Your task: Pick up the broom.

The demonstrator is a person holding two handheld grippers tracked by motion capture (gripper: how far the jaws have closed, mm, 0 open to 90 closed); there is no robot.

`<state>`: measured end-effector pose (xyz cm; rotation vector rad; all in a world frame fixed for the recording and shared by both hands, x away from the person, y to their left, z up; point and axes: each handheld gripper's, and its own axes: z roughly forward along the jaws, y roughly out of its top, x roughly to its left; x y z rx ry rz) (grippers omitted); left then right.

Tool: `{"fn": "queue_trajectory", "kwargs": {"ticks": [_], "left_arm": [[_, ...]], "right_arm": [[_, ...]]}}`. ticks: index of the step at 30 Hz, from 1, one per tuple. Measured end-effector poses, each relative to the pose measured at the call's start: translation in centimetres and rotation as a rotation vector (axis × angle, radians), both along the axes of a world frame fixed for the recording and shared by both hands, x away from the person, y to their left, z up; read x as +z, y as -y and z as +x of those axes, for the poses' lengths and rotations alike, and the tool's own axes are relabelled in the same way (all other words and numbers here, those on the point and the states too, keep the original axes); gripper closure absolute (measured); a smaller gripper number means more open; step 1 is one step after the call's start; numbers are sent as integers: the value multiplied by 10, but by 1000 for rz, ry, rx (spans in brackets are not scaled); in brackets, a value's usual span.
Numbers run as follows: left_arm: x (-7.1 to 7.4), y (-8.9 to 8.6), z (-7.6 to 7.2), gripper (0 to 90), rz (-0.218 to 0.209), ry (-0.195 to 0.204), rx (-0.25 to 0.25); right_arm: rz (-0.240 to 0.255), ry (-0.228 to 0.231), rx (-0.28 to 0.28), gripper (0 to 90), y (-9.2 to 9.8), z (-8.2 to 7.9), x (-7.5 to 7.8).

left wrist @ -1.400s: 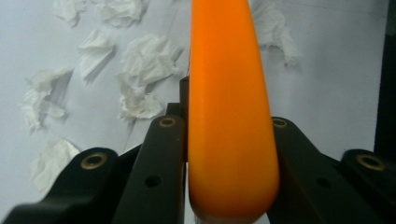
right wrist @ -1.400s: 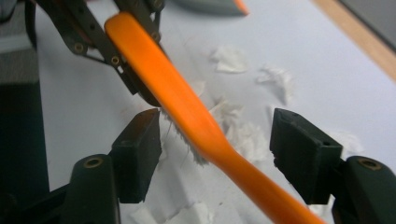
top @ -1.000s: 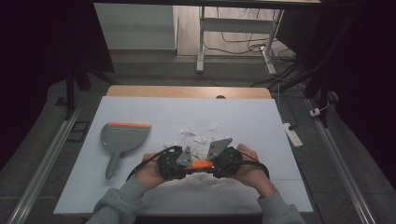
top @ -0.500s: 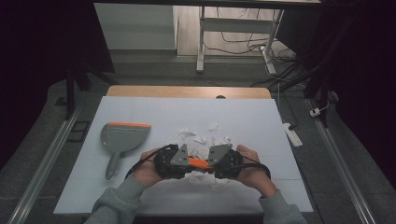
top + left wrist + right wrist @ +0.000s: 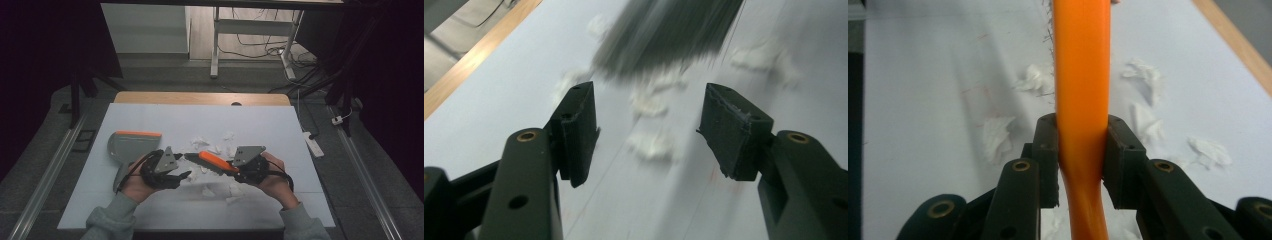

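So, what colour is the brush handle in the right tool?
Bright orange handle; the right gripper view shows it best.

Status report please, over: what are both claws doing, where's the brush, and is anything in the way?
Left claw open, jaws just opening, nothing between them. Right claw shut on orange brush handle. Paper scraps scattered under it; dustpan to the left.

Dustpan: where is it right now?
High view: the dustpan lies on the table's left side, just beyond the left gripper.
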<state>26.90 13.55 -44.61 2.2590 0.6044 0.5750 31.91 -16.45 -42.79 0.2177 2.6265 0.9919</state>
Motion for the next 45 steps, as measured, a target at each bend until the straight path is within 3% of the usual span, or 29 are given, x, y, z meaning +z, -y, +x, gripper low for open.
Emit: {"fn": "queue_trajectory", "kwargs": {"ticks": [9, 19, 26, 36, 45], "left_arm": [[-10, -34, -7, 395, -45, -48, 132], [-30, -66, -16, 379, -57, -89, 219], [-42, -85, -18, 299, -105, -129, 303], [-46, -83, -15, 264, -132, -140, 303], [-52, -81, -10, 264, -120, -158, 314]], "right_arm": [[60, -13, -108, 706, 11, 9, 1], [116, -23, -168, 705, 27, 17, 3], [159, -18, -242, 706, 36, 22, 5], [150, -31, -320, 706, 45, 31, 3], [163, -36, -356, 706, 54, 40, 3]]}}
